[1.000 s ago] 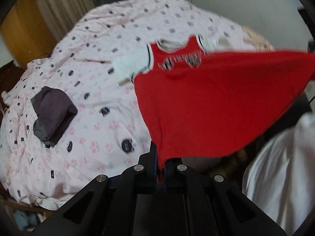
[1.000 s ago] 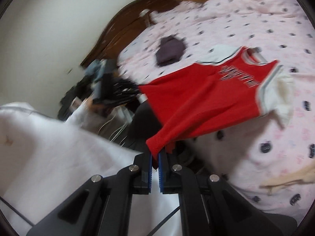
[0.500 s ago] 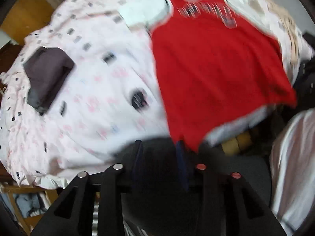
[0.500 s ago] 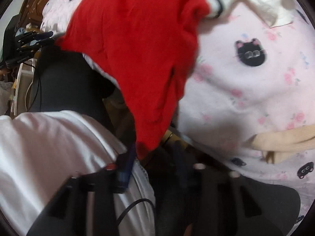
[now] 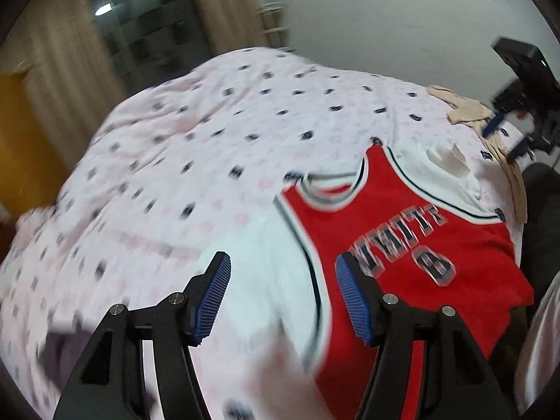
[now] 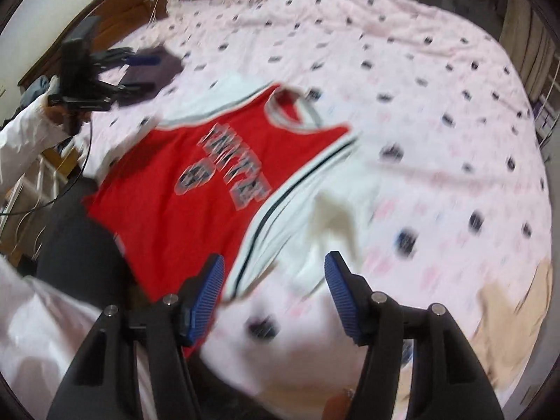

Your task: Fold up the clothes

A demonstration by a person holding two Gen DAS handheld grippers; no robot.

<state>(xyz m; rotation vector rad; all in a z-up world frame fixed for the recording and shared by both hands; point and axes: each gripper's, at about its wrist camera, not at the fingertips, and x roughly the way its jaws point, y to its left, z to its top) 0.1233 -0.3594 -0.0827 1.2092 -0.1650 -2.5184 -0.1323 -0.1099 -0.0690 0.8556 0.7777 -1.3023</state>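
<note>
left gripper (image 5: 281, 297) gapes above red jersey (image 5: 402, 280) on bedspread (image 5: 210, 133)

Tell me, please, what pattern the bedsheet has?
Pale pink bedsheet with small dark motifs; clearest in the right wrist view.

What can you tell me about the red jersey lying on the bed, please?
The red jersey looks like a soft knit basketball-style top with white sleeves, black-and-white trim at the neck and armholes, and blurred grey lettering over a number on the chest. It lies spread face up on the pink patterned bedspread, its lower part hanging over the bed's edge. Neither gripper is touching it; both are open.
</note>
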